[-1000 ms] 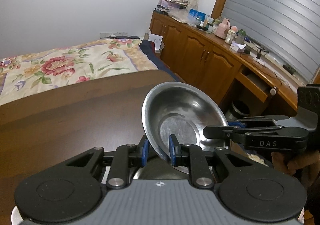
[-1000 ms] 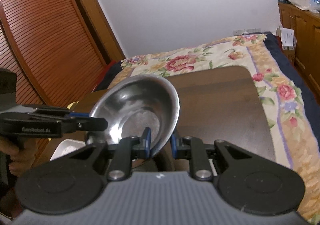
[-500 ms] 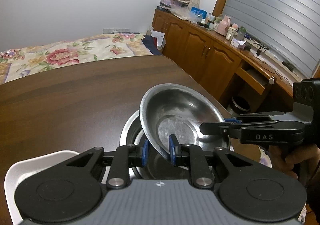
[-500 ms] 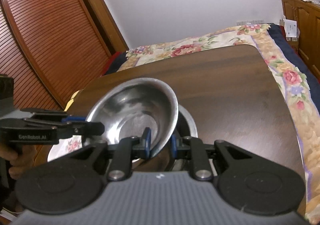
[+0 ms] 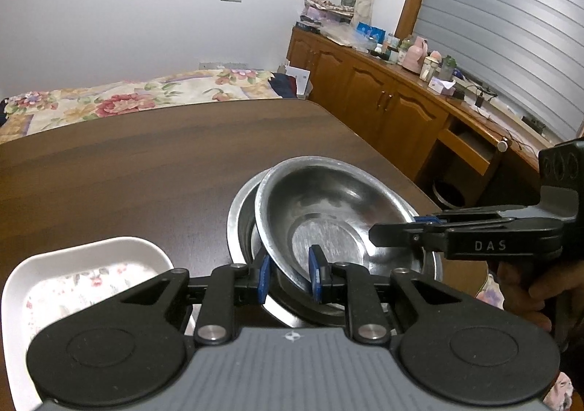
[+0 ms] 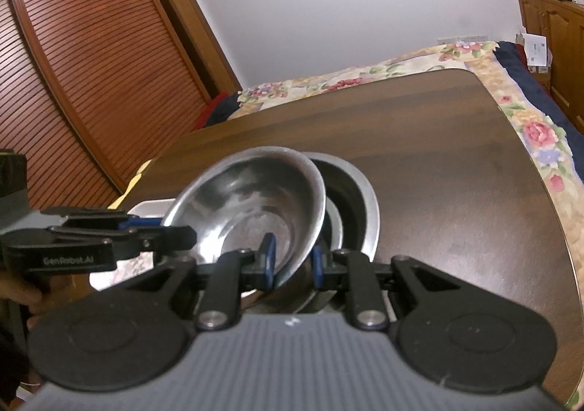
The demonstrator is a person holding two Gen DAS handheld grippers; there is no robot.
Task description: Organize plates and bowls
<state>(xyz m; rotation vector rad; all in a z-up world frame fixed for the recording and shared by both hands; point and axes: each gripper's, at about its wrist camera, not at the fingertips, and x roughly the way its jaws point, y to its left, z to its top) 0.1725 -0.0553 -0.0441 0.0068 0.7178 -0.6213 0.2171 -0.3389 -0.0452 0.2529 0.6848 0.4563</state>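
Note:
A shiny steel bowl (image 5: pixel 328 206) (image 6: pixel 248 203) hangs tilted, partly inside a larger steel bowl (image 5: pixel 237 214) (image 6: pixel 368 206) that stands on the dark wooden table (image 5: pixel 146 162). My left gripper (image 5: pixel 288 274) is shut on its near rim in the left wrist view. On the opposite rim my right gripper (image 6: pixel 292 259) is shut too. Each gripper shows in the other's view: the right gripper (image 5: pixel 376 235) comes in from the right, the left gripper (image 6: pixel 189 239) from the left. A white flowered plate (image 5: pixel 91 265) (image 6: pixel 149 208) lies beside the bowls.
A bed with a floral cover (image 5: pixel 146 97) lies beyond the table's far edge. Wooden cabinets (image 5: pixel 383 108) with clutter on top run along the right wall. Slatted wooden doors (image 6: pixel 73 64) stand to the left. A hand (image 5: pixel 529 287) grips the right gripper's handle.
Both grippers have carried the steel bowl down and forward over the table. It now dips into the larger steel bowl, and the white plate has come into view.

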